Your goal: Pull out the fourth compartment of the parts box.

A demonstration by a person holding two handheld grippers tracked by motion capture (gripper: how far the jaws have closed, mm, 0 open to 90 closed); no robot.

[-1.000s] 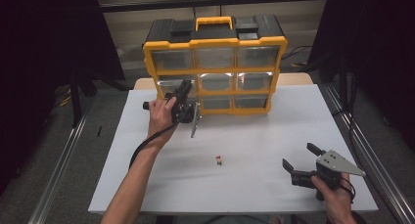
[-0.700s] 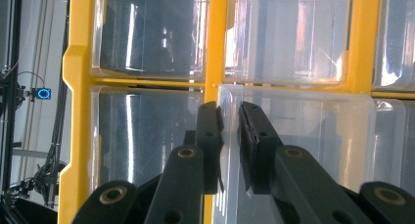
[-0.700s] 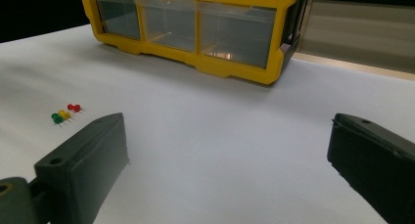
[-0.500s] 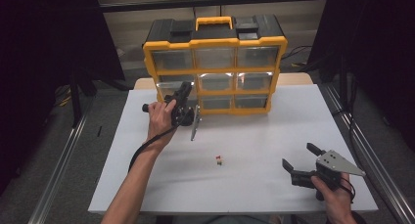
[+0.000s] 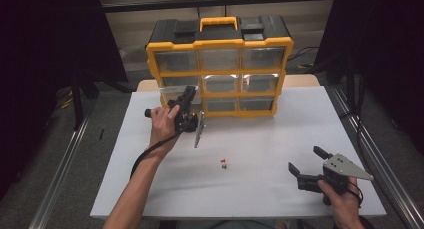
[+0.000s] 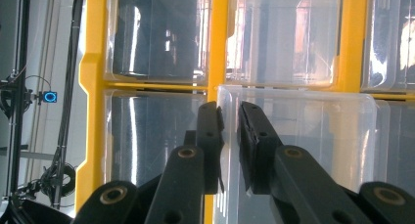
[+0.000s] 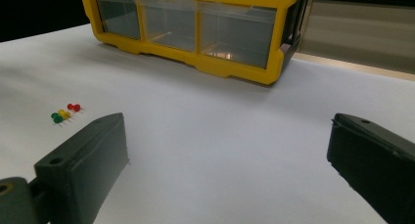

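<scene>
We find the left gripper (image 6: 230,136) pinching the clear drawer's (image 6: 293,136) front wall, drawer protruding from the yellow organizer (image 5: 220,64).

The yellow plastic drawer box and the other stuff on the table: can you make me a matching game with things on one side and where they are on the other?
Things:
1. yellow and black plastic drawer cabinet
2. small red, yellow and green push pins
3. clear plastic drawer
4. right gripper

Places:
A. pinched at its front wall by the left gripper
B. open, near the table's right front corner
C. at the back of the white table
D. in the middle of the table

Pairs: 1-C, 2-D, 3-A, 4-B
</scene>
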